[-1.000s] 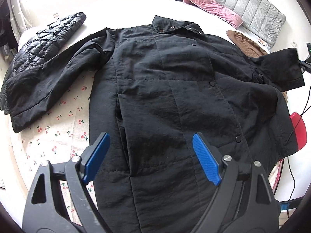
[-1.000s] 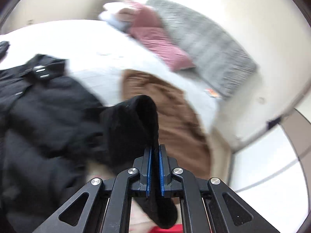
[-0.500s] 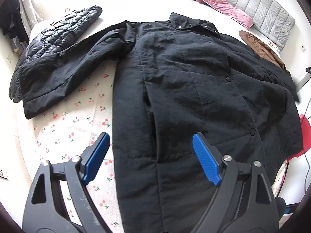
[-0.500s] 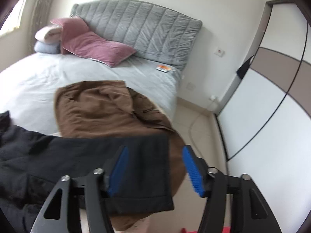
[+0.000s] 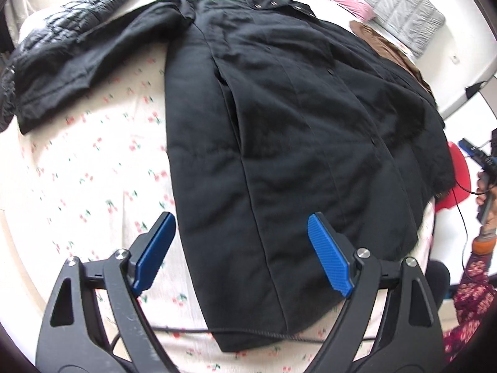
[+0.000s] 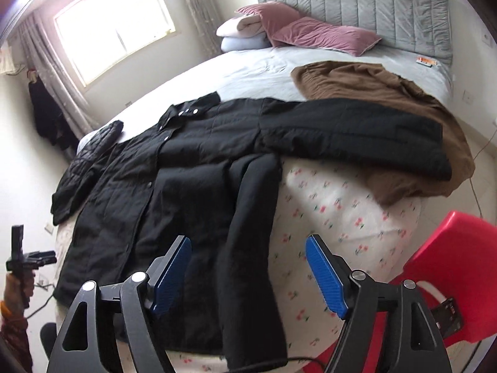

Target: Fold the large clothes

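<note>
A long black coat (image 5: pixel 279 124) lies flat and face up on the cherry-print bed sheet (image 5: pixel 93 192), collar far, hem near. Its left sleeve (image 5: pixel 87 52) stretches out to the left. In the right wrist view the coat (image 6: pixel 174 180) has its right sleeve (image 6: pixel 357 136) spread out to the right over a brown garment. My left gripper (image 5: pixel 242 258) is open and empty above the hem. My right gripper (image 6: pixel 248 273) is open and empty above the coat's right hem edge.
A black quilted jacket (image 5: pixel 62 21) lies at the far left of the bed. A brown garment (image 6: pixel 388 99) lies at the right under the sleeve. Pink pillows (image 6: pixel 310 31) and a grey headboard (image 6: pixel 372 6) are at the back. A red plastic stool (image 6: pixel 450 267) stands by the bed's right edge.
My right gripper let go of the right sleeve, opened, and pulled back toward the hem. The sleeve now lies spread out flat. My left gripper shifted slightly over the hem.
</note>
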Motion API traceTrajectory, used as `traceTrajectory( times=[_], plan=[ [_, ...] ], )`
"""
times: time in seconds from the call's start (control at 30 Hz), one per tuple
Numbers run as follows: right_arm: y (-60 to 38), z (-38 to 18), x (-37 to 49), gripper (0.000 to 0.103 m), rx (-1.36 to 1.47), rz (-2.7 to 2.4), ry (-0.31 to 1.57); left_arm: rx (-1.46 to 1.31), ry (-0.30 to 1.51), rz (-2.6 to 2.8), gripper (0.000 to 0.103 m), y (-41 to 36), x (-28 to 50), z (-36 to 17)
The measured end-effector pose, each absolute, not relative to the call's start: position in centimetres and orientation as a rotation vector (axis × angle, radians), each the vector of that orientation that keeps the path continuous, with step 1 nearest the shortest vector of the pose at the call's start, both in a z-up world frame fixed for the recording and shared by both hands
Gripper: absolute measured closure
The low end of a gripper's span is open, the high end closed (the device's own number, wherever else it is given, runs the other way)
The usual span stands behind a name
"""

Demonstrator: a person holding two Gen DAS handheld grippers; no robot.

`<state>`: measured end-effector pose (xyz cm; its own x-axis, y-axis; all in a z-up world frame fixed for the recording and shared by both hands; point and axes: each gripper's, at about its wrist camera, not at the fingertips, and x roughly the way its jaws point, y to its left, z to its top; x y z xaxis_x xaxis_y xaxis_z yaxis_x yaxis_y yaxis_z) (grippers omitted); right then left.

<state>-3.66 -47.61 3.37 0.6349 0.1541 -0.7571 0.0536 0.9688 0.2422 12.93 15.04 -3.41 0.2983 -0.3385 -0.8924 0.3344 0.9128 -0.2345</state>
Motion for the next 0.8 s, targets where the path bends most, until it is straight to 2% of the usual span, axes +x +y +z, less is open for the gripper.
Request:
traceTrajectory(
  times=[0.23, 0.53, 0.73, 0.8],
  plan=[
    [-47.0, -2.8, -5.0, 0.025, 0.159, 0.007, 0.975, -0.077, 1.260, -0.505, 0.016, 15.7, 11.3, -6.1],
    [-46.7, -6.9, -4.8, 0.025, 0.288, 0.064, 0.989, -0.118, 1.262, -0.644, 0.017, 14.4, 8.8, -7.3],
    [-45.8, -7.8, -4.2, 0.026, 0.311, 0.083, 0.966, -0.147, 1.279, -0.697, 0.022, 13.1, 8.2, -7.8],
    [-45.4, -8.0, -4.0, 0.027, 0.308, 0.088, 0.966, -0.147, 1.275, -0.683, 0.027, 12.8, 8.2, -7.9]
  ],
)
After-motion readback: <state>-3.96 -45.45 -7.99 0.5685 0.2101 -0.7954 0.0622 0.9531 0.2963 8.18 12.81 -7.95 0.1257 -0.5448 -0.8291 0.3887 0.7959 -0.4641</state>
